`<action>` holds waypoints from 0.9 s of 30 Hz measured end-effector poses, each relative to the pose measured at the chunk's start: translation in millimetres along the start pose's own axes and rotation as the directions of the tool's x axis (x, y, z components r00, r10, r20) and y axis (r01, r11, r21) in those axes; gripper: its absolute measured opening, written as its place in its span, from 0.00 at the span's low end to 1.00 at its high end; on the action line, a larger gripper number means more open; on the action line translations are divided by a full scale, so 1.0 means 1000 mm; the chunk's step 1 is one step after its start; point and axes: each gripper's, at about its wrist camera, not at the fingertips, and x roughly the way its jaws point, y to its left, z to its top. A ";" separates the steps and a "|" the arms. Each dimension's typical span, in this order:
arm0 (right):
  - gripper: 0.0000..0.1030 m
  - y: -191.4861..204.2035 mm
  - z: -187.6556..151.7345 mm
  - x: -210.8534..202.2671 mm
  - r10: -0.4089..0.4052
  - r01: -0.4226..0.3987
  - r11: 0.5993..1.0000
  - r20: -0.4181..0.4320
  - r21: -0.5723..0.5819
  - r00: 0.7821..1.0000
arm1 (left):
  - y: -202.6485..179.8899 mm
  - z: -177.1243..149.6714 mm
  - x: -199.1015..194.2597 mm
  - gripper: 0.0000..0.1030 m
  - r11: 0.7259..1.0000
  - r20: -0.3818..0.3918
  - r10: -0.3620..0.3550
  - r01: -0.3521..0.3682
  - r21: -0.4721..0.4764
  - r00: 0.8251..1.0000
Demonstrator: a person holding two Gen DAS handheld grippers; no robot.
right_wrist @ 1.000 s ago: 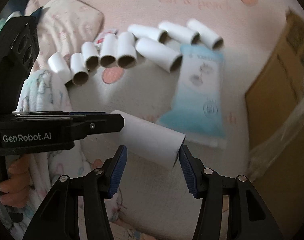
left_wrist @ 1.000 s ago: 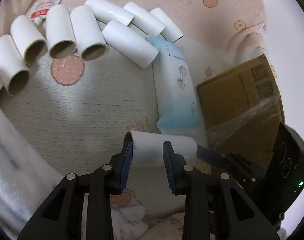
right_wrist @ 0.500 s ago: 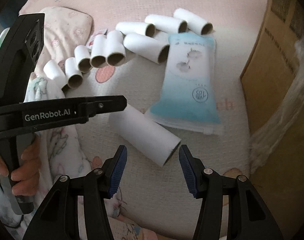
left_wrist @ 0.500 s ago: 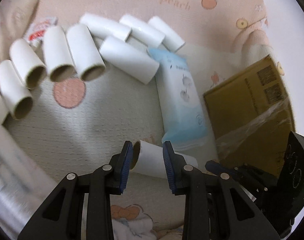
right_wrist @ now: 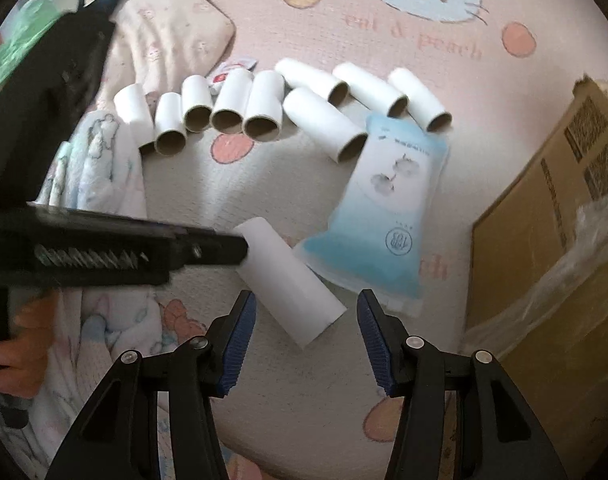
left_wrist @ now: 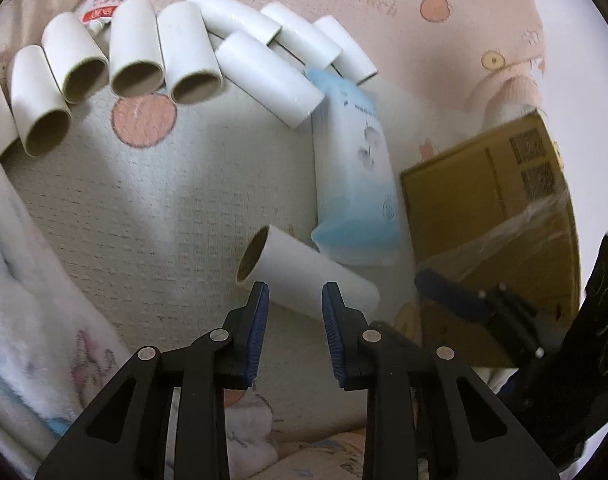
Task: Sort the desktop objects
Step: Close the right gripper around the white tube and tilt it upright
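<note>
Left gripper [left_wrist: 294, 312] has its jaws closing in around the single paper tube [left_wrist: 304, 276], one pad on each side of it, though a firm clamp isn't clear. Right gripper [right_wrist: 306, 340] sits wide apart with nothing in it, that tube's near end just past it at 12 o'clock. A blue wipes pack [right_wrist: 378, 216] lies at 1 o'clock, and the tube row [right_wrist: 231, 108] further out at 11 on the pink blanket [right_wrist: 344, 20]. Cardboard box [right_wrist: 544, 216] at 3 o'clock.
</note>
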 end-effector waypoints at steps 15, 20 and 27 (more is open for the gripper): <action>0.34 0.006 0.004 0.032 0.072 -0.071 0.997 -0.108 0.010 0.992 | 0.017 0.004 0.017 0.30 0.997 -0.022 -0.053 0.051 -0.065 0.998; 0.34 0.002 0.009 0.040 0.080 -0.073 0.996 -0.132 0.055 0.988 | 0.020 0.011 0.022 0.30 0.989 0.002 -0.110 0.110 -0.097 0.994; 0.34 -0.004 0.008 0.052 0.150 -0.124 0.978 -0.151 0.168 0.977 | 0.024 0.020 0.031 0.33 0.978 0.020 -0.159 0.161 -0.133 0.987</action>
